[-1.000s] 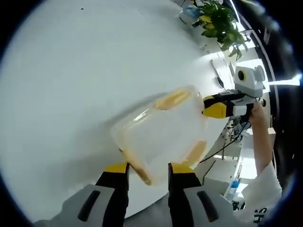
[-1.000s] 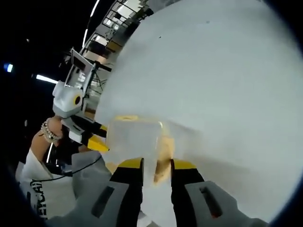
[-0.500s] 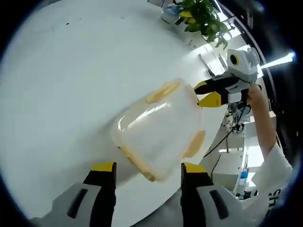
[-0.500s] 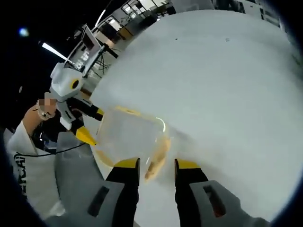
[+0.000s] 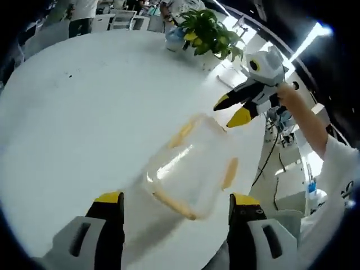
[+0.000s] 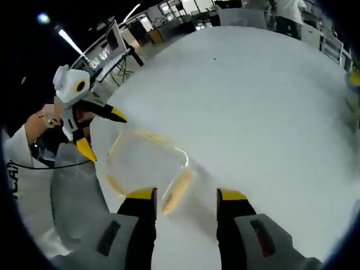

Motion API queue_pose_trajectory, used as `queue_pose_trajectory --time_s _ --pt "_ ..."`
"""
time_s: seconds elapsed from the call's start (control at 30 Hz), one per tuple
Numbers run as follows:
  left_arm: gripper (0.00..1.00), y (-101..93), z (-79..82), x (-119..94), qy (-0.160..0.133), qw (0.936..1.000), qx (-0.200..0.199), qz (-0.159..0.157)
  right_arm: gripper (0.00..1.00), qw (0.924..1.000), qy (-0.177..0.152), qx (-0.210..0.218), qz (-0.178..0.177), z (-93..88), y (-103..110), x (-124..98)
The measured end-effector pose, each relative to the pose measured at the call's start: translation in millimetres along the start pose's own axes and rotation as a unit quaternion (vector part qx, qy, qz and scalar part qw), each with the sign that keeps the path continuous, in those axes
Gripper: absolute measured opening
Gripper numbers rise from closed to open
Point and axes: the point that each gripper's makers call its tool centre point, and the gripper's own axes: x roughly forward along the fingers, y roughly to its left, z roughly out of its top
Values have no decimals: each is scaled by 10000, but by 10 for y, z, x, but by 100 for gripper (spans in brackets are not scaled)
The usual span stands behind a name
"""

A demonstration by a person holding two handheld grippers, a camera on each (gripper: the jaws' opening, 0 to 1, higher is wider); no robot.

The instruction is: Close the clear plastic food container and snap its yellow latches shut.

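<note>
Lying just beyond both parted claws (image 5: pixel 175 205) (image 6: pixel 185 197), clear container (image 5: pixel 191 166)

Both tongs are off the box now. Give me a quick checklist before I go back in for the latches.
1. Left tongs open and holding nothing: ok.
2. Right tongs open and holding nothing: ok.
3. Container resting on the white table, between the two tongs: ok.
4. Lid seated on the container: cannot tell, clear plastic blurs the seam.
5. Yellow latches snapped down: cannot tell.
6. Path to the container free of the plant: ok, it stands at the far edge.
</note>
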Motion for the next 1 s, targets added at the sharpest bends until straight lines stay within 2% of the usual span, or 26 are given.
queue_pose_trajectory --time_s 0.03,0.07,0.13,0.2,0.23,0.37,0.43,0.57,0.77,0.87,1.0 --pt "64 14 29 -7 -99 9992 376 96 32 9999 -104 -127 -50 60 1 -18" --pt "62 27 13 -15 -44 9981 584 172 29 9998 -103 -158 -26 77 26 -32" --pt "62 12 30 -15 -109 9971 715 223 27 9995 -224 -223 2 164 68 -53" --pt "58 -20 92 -18 -271 9951 932 206 27 9979 -487 -424 14 300 106 -58" --pt "56 -33 107 -18 -295 9944 994 196 26 9977 -499 -457 16 321 126 -63" --pt "53 -120 208 -3 -528 9955 790 10 23 9964 -491 -684 135 399 241 -35" --pt "45 -133 277 -6 -704 9940 833 64 20 9946 -512 -887 186 441 299 -12" --pt "40 -210 378 11 -942 9895 1088 108 0 9909 -475 -1144 521 471 482 49" --pt "23 -394 440 95 -1104 9861 1244 -63 0 9848 -288 -1556 710 474 635 175" --pt "22 -474 428 179 -1101 9855 1287 -94 0 9833 -231 -1587 858 490 711 236" --pt "18 -569 390 276 -1045 9825 1533 -140 0 9794 -101 -1782 944 477 784 306"
